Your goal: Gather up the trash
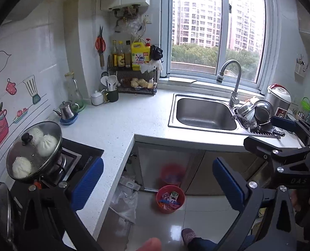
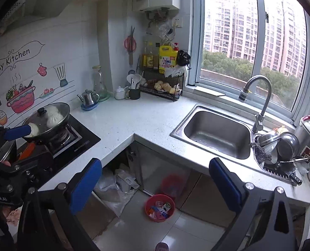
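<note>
Red trash bucket (image 1: 170, 198) sits on floor tiles below the sink (image 1: 204, 115), wrappers and a small carton inside. Left gripper (image 1: 158, 183) and right gripper (image 2: 155, 185) both held above the bucket, jaws spread wide, nothing between them. 2 blue pads per gripper visible. Countertop (image 1: 121, 121) left of the sink.
</note>
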